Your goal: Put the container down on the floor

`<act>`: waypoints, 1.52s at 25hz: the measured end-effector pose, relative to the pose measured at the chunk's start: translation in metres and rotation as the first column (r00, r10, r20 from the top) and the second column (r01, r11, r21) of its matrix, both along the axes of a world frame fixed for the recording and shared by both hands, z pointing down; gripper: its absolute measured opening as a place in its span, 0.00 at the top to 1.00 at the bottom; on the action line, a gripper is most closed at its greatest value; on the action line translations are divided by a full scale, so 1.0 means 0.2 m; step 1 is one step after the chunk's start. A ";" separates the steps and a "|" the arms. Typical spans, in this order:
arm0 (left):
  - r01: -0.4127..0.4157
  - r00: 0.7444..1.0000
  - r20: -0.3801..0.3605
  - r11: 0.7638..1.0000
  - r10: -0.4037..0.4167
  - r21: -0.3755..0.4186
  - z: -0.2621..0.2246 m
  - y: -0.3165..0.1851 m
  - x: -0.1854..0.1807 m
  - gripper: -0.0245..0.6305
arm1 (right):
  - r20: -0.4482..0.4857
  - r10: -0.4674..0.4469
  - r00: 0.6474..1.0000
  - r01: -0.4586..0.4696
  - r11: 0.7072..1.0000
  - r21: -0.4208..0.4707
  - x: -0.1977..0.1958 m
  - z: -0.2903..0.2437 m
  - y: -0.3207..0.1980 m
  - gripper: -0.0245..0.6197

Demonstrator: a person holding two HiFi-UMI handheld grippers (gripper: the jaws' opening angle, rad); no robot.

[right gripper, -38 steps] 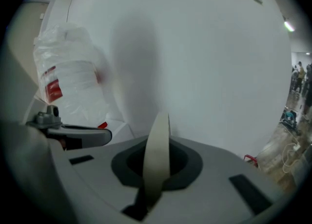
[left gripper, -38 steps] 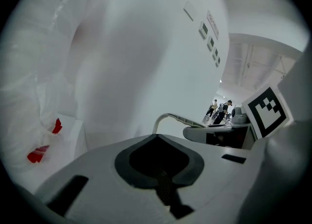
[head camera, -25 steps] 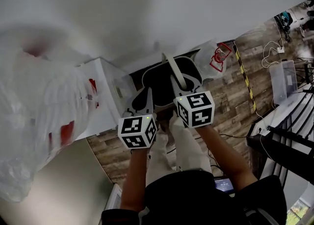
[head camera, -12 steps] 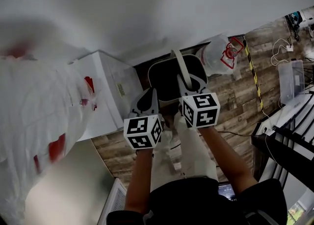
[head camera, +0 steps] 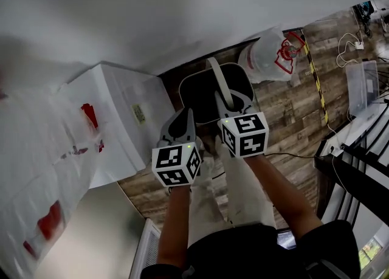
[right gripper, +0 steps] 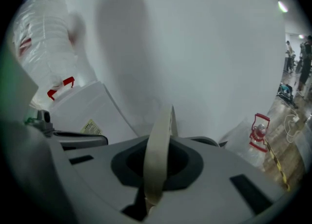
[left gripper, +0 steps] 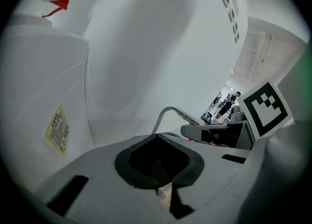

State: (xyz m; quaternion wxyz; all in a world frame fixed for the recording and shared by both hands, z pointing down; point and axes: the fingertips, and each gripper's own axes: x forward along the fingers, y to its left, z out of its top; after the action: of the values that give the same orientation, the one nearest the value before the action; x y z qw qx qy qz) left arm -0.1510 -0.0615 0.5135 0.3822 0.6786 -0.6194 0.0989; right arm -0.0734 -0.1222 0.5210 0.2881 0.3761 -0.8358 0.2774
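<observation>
**Fig. Container carried over the floor, head view with both gripper views.**

The dark container (head camera: 209, 92) hangs by its pale strap handle (head camera: 220, 83) close to the white wall (head camera: 182, 10), above the wooden floor (head camera: 285, 120).

- **Right gripper** (head camera: 228, 104): the claw is pressed together and pinches the handle. Its own view shows the strap running up between the two jaws.
- **Left gripper** (head camera: 180, 124): the claw is drawn together at the container's near rim. Dark mesh fills the gap between the jaws, so it appears to pinch the rim there (the contact itself is dim in that view).

**Step in hand, as judged:** the set-down stage. The container is carried, not yet resting on the floor.

**Next move, as judged:**
- Bring both grippers down evenly so the base lands flat.
- Spread the claws only once the weight is off the handle.
- The landing spot is hidden beneath the container.

**Surroundings:**
- A white box (head camera: 121, 120) with a yellow label (head camera: 139, 113) stands just beside the container on one side.
- A clear bag with red print (head camera: 270, 59) lies near it on the other side, so the gap between them is narrow.
- A large plastic bag (head camera: 36, 168) fills the left foreground.
- The person's pale trousers (head camera: 240, 192) are directly below the grippers, on the near side of the landing spot.
- Cables (head camera: 346, 47) and a black railing (head camera: 358, 180) are well apart, at the right.
</observation>
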 end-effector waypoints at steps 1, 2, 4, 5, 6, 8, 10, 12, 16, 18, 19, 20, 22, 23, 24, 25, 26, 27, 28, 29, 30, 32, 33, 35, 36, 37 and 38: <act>-0.003 1.000 -0.001 1.000 0.003 -0.004 0.02 0.00 0.00 0.94 | -0.002 0.002 1.000 -0.002 1.000 -0.004 0.00 0.03 0.00 0.91; -0.005 1.000 -0.002 1.000 0.005 -0.007 0.05 0.00 0.01 0.94 | -0.003 0.005 1.000 -0.005 1.000 -0.007 0.01 0.05 0.00 0.91; -0.007 1.000 -0.007 1.000 0.007 -0.013 0.08 0.01 0.01 0.94 | -0.006 0.011 1.000 -0.011 1.000 -0.014 0.02 0.10 0.00 0.91; -0.008 1.000 -0.011 1.000 0.008 -0.017 0.10 0.01 0.02 0.94 | -0.009 0.013 1.000 -0.013 1.000 -0.020 0.02 0.12 0.00 0.91; -0.010 1.000 -0.014 1.000 0.009 -0.023 0.12 0.01 0.02 0.94 | -0.014 0.013 1.000 -0.014 1.000 -0.025 0.02 0.14 0.01 0.91; -0.013 1.000 -0.017 0.999 0.013 -0.037 0.16 0.03 0.02 0.94 | -0.023 0.009 1.000 -0.010 0.999 -0.037 0.03 0.19 0.03 0.91; -0.016 1.000 -0.018 0.999 0.015 -0.051 0.21 0.05 0.03 0.94 | -0.030 0.005 1.000 -0.006 0.999 -0.047 0.04 0.23 0.05 0.91; -0.019 1.000 -0.022 0.998 0.018 -0.063 0.25 0.07 0.04 0.94 | -0.035 0.006 0.999 -0.008 0.998 -0.059 0.05 0.27 0.07 0.91; -0.030 0.999 -0.027 0.996 0.028 -0.082 0.30 0.09 0.07 0.94 | -0.044 0.008 0.999 -0.012 0.996 -0.085 0.07 0.34 0.09 0.91; -0.031 0.999 -0.032 0.996 0.028 -0.088 0.33 0.10 0.08 0.94 | -0.053 0.005 0.999 -0.010 0.995 -0.099 0.08 0.38 0.12 0.91; -0.030 0.999 -0.036 0.995 0.027 -0.091 0.35 0.11 0.09 0.94 | -0.057 0.003 0.998 -0.009 0.994 -0.105 0.08 0.41 0.12 0.91; -0.029 0.999 -0.040 0.995 0.026 -0.094 0.36 0.11 0.09 0.94 | -0.060 0.003 0.998 -0.010 0.994 -0.111 0.09 0.43 0.13 0.91; -0.031 0.999 -0.048 0.994 0.027 -0.103 0.40 0.12 0.10 0.94 | -0.068 0.003 0.998 -0.012 0.993 -0.119 0.09 0.48 0.14 0.91; -0.034 0.998 -0.052 0.994 0.028 -0.109 0.42 0.12 0.11 0.94 | -0.073 0.003 0.997 -0.012 0.992 -0.124 0.10 0.50 0.15 0.91; -0.037 0.998 -0.055 0.993 0.030 -0.115 0.44 0.13 0.12 0.94 | -0.079 0.002 0.997 -0.012 0.992 -0.129 0.10 0.52 0.16 0.91; -0.040 0.998 -0.059 0.992 0.033 -0.122 0.46 0.14 0.13 0.94 | -0.085 0.001 0.996 -0.012 0.991 -0.135 0.11 0.54 0.17 0.91; -0.043 0.997 -0.062 0.991 0.035 -0.129 0.48 0.15 0.14 0.94 | -0.090 0.000 0.996 -0.013 0.990 -0.141 0.11 0.56 0.18 0.91; -0.046 0.997 -0.065 0.990 0.038 -0.135 0.49 0.16 0.15 0.94 | -0.093 0.000 0.996 -0.014 0.989 -0.147 0.12 0.58 0.18 0.91; -0.050 0.997 -0.069 0.989 0.040 -0.141 0.51 0.16 0.16 0.94 | -0.095 -0.001 0.995 -0.014 0.988 -0.152 0.12 0.60 0.19 0.91; -0.052 0.997 -0.072 0.988 0.042 -0.146 0.52 0.17 0.17 0.94 | -0.097 -0.001 0.995 -0.014 0.987 -0.158 0.13 0.61 0.20 0.91; -0.054 0.996 -0.075 0.987 0.043 -0.151 0.54 0.18 0.17 0.94 | -0.099 -0.001 0.995 -0.015 0.987 -0.163 0.13 0.63 0.21 0.91; -0.055 0.996 -0.080 0.985 0.043 -0.163 0.58 0.19 0.18 0.94 | -0.106 -0.002 0.994 -0.017 0.985 -0.172 0.14 0.67 0.22 0.91; -0.056 0.996 -0.082 0.984 0.043 -0.169 0.60 0.20 0.18 0.94 | -0.111 -0.002 0.994 -0.018 0.984 -0.177 0.15 0.69 0.23 0.91; -0.059 0.996 -0.082 0.981 0.044 -0.186 0.65 0.21 0.18 0.94 | -0.122 -0.003 0.993 -0.020 0.982 -0.186 0.16 0.74 0.24 0.91; -0.059 0.996 -0.082 0.979 0.043 -0.195 0.67 0.22 0.18 0.94 | -0.126 -0.004 0.992 -0.021 0.981 -0.192 0.17 0.76 0.24 0.91; -0.058 0.996 -0.084 0.978 0.041 -0.202 0.68 0.22 0.18 0.94 | -0.131 -0.004 0.991 -0.022 0.980 -0.199 0.18 0.78 0.25 0.91; -0.056 0.995 -0.088 0.977 0.038 -0.207 0.70 0.23 0.18 0.94 | -0.137 -0.005 0.991 -0.024 0.978 -0.207 0.19 0.80 0.26 0.91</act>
State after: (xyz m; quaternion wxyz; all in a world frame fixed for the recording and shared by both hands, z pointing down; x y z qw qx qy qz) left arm -0.1141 -0.0157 0.6529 0.4748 0.6525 -0.5728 0.1440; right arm -0.0356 -0.0694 0.6807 0.3813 0.3659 -0.7787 0.3382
